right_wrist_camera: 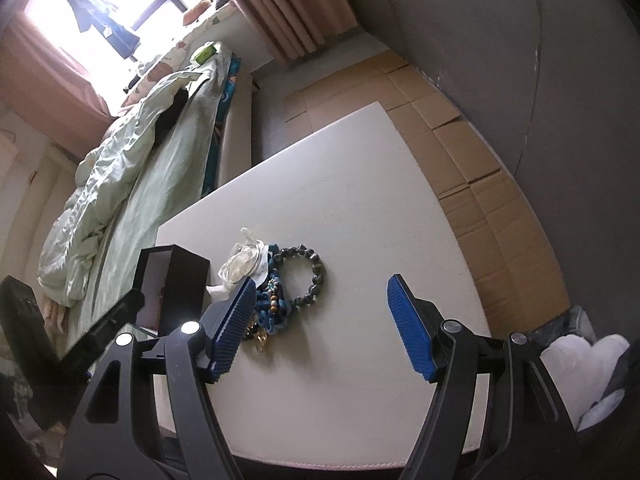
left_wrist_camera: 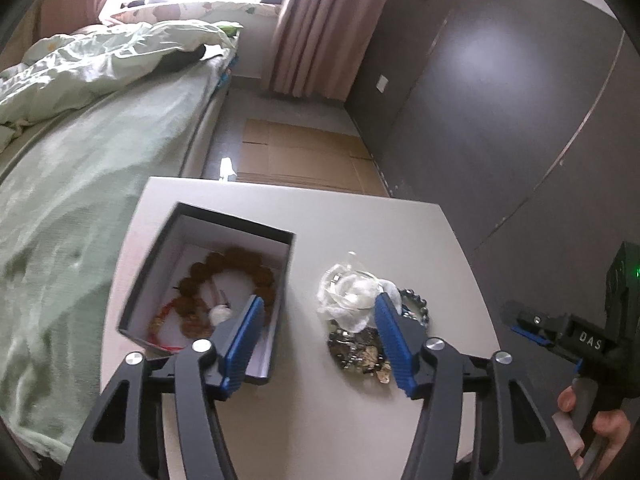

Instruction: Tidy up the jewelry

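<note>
A black open box (left_wrist_camera: 160, 264) with a white inside stands on the white table (left_wrist_camera: 340, 220). It holds a brown bead bracelet (left_wrist_camera: 236, 264), a red-corded piece and a small pale item. Right of the box lies a heap of jewelry (left_wrist_camera: 360, 340) with a clear plastic bag (left_wrist_camera: 352, 292) and a dark bead bracelet (right_wrist_camera: 310, 276). My left gripper (left_wrist_camera: 318, 304) is open and empty, hovering between the box and the heap. My right gripper (right_wrist_camera: 322, 288) is open and empty above the table, just right of the heap (right_wrist_camera: 272, 304). The box also shows in the right wrist view (right_wrist_camera: 186, 288).
A bed with a green cover (left_wrist_camera: 72, 184) runs along the table's left side. Flattened cardboard (left_wrist_camera: 304, 156) lies on the floor beyond the table. A grey wall (left_wrist_camera: 500, 100) stands to the right. The right gripper's body (left_wrist_camera: 592, 344) shows at the table's right edge.
</note>
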`<state>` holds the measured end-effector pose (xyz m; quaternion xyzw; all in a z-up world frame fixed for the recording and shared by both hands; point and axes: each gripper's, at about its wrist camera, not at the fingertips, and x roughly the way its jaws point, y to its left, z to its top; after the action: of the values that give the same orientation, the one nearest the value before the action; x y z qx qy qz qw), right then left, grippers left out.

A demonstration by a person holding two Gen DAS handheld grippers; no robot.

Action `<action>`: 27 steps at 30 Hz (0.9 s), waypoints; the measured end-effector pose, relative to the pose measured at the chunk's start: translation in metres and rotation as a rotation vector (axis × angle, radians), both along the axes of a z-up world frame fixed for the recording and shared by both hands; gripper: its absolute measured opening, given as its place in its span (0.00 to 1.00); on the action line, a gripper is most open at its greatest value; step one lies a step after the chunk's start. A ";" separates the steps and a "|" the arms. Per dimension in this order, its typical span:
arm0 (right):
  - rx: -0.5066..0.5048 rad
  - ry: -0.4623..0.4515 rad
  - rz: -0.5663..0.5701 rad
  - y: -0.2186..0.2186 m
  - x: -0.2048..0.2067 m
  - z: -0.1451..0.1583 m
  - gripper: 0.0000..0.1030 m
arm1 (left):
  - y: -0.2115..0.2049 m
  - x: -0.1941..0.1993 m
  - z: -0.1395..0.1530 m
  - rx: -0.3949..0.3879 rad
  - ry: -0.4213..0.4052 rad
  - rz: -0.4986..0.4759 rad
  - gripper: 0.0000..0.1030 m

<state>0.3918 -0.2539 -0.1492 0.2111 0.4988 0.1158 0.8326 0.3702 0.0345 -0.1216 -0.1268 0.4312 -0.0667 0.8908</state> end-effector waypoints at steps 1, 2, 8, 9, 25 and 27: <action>0.006 0.006 -0.002 -0.001 0.001 -0.001 0.67 | -0.006 0.002 -0.001 0.007 -0.001 -0.011 0.52; 0.011 0.009 -0.002 -0.001 0.001 -0.002 0.67 | -0.009 0.003 -0.003 0.011 -0.001 -0.017 0.52; 0.039 0.033 -0.011 -0.005 0.005 -0.008 0.67 | -0.036 0.018 -0.021 0.034 0.013 -0.058 0.45; 0.041 0.040 -0.013 -0.006 0.006 -0.011 0.67 | -0.041 0.021 -0.026 0.032 0.033 -0.069 0.43; 0.058 0.082 -0.040 -0.019 0.018 -0.025 0.67 | -0.077 0.048 -0.072 0.146 0.108 -0.118 0.31; 0.058 0.083 -0.036 -0.018 0.018 -0.025 0.67 | -0.076 0.045 -0.073 0.156 0.112 -0.114 0.33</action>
<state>0.4098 -0.2718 -0.1739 0.2485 0.5254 0.1064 0.8067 0.4150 -0.0418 -0.1948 -0.0361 0.4906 -0.0763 0.8673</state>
